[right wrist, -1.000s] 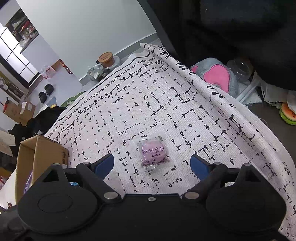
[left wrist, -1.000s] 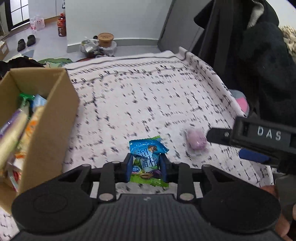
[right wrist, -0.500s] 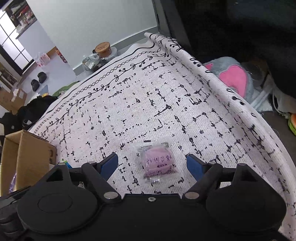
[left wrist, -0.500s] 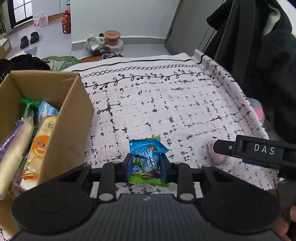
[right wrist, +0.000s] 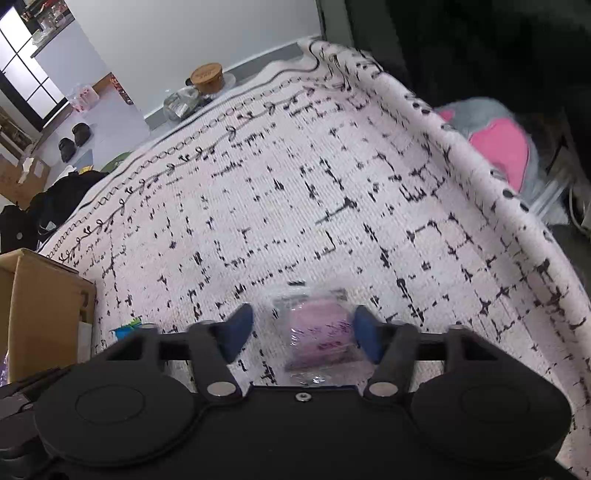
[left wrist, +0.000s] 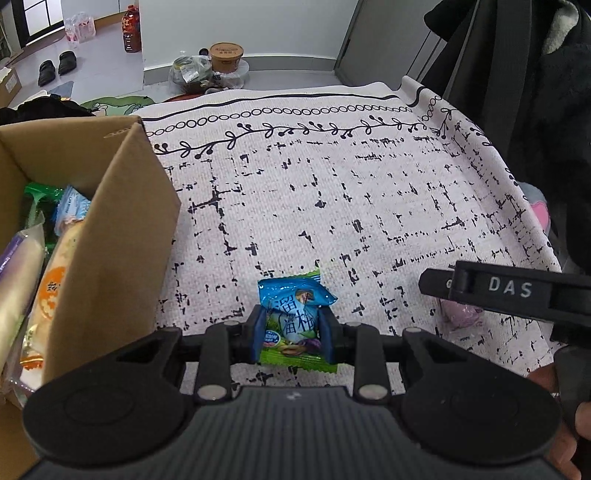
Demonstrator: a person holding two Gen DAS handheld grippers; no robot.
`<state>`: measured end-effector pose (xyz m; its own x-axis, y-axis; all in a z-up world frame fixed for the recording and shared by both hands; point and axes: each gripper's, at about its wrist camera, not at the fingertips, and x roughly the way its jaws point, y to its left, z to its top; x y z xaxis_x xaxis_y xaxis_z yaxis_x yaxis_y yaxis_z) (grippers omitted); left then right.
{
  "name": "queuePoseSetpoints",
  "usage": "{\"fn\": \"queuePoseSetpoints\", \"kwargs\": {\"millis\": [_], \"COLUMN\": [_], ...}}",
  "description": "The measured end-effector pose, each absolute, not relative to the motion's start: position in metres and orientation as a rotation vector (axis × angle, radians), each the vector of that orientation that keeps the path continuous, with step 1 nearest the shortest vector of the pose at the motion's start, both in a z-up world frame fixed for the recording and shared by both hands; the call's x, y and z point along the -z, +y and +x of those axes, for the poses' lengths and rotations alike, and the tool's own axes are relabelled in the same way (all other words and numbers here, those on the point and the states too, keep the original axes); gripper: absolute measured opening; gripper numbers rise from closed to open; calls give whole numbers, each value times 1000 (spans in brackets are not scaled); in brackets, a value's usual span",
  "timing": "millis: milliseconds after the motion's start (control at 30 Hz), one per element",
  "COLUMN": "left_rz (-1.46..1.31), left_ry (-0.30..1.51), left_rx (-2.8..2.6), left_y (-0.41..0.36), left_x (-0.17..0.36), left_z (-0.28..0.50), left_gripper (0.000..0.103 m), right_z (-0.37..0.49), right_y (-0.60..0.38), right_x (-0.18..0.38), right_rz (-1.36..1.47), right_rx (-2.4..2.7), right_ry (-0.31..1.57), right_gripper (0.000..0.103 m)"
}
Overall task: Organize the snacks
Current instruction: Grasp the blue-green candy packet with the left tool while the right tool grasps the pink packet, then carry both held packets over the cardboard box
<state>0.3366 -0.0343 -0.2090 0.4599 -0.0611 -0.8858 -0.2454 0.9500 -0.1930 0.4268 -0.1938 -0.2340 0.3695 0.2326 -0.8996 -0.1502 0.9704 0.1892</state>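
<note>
In the left wrist view the left gripper (left wrist: 294, 334) is clamped narrowly on a blue and green snack packet (left wrist: 293, 321), its blue pads pressing both sides of the wrapper above the patterned cloth (left wrist: 332, 206). At the cloth's left edge stands an open cardboard box (left wrist: 122, 236) with several wrapped snacks (left wrist: 48, 266) inside; its tall near wall rises just beside the gripper. Toward the cloth's right edge the right gripper's black finger (left wrist: 509, 291) reaches in from the side, partly hiding a pink sweet (left wrist: 460, 314) that lies on the cloth. A hand (left wrist: 561, 435) shows at the lower right corner. Beyond the cloth's far edge, on the floor, are a paper tub (left wrist: 226, 57), a bottle (left wrist: 132, 29) and a pair of slippers (left wrist: 57, 66); dark clothing (left wrist: 535, 92) hangs at the right. In the right wrist view, which is blurred, the right gripper (right wrist: 302, 334) has just been closing and stands half open around the pink sweet (right wrist: 319, 332) in its clear wrapper; the right pad looks to be at the wrapper, the left pad apart from it, though the blur leaves contact unsure. The box (right wrist: 44, 314) is at the left edge, and a grey and pink plush (right wrist: 495, 147) lies off the cloth's right edge.
</note>
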Motion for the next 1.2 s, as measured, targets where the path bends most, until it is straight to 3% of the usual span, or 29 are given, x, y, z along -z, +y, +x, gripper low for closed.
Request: {"fn": "queuePoseSetpoints", "kwargs": {"millis": [33, 167, 1200], "left_rz": [-311, -308, -293], "left_ry": [1093, 1089, 933], "left_rx": [-116, -121, -146], "left_y": [-35, -37, -9], "left_x": [209, 207, 101], "left_z": [337, 334, 284], "left_gripper": [29, 29, 29], "right_z": [427, 423, 358], "right_y": [-194, -195, -179], "right_x": [235, 230, 149], "right_rz": [74, 94, 237], "right_rx": [-241, -270, -365], "right_ry": [1170, 1160, 999], "right_gripper": [38, 34, 31]}}
